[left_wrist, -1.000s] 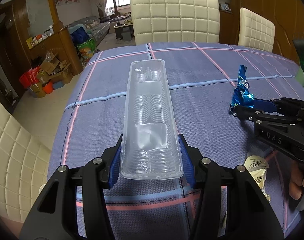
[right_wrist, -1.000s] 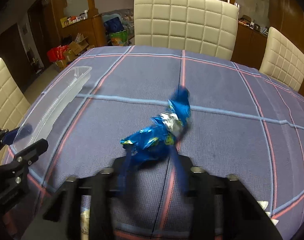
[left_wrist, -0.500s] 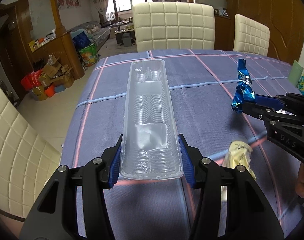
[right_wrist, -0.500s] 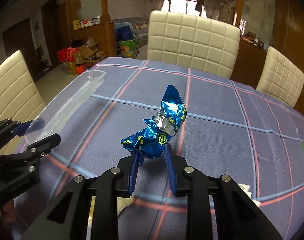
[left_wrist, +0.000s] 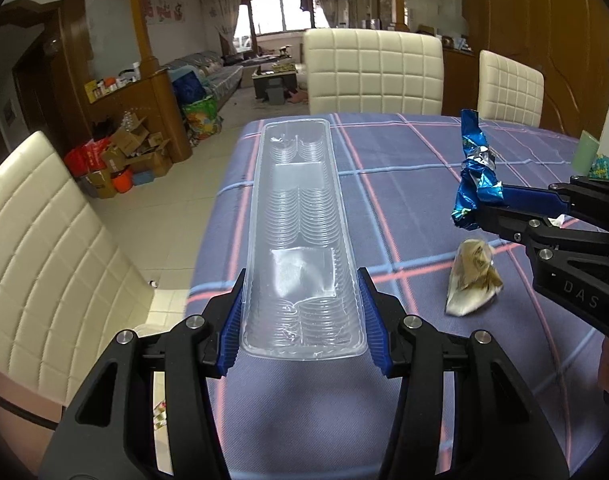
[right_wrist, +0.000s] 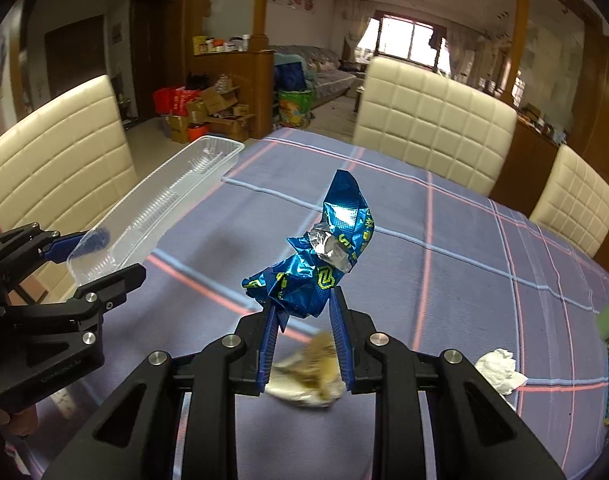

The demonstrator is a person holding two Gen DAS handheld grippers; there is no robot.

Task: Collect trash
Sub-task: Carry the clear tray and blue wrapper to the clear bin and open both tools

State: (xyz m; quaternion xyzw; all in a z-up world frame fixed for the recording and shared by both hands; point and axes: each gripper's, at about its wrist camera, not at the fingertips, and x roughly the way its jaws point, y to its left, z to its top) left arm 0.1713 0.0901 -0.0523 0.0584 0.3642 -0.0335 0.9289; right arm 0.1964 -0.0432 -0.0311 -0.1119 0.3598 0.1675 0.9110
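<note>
While the left gripper (left_wrist: 302,320) clamps the near end of the clear plastic tray (left_wrist: 298,224), held off the surface (left_wrist: 404,152) over its left edge, the long thin shell looks light, springy, crush-prone. Right-wrist view: right gripper (right_wrist: 304,322) pinched on the crumpled blue foil wrapper (right_wrist: 320,256), weightless, slippery; bunched base grips best. Beige wrapper (right_wrist: 308,376) and tissue (right_wrist: 500,372) remain near edge.

L tongs (left_wrist: 302,322) half-spread, gripping — R tongs (right_wrist: 304,312) pinched nearly closed, raised.
</note>
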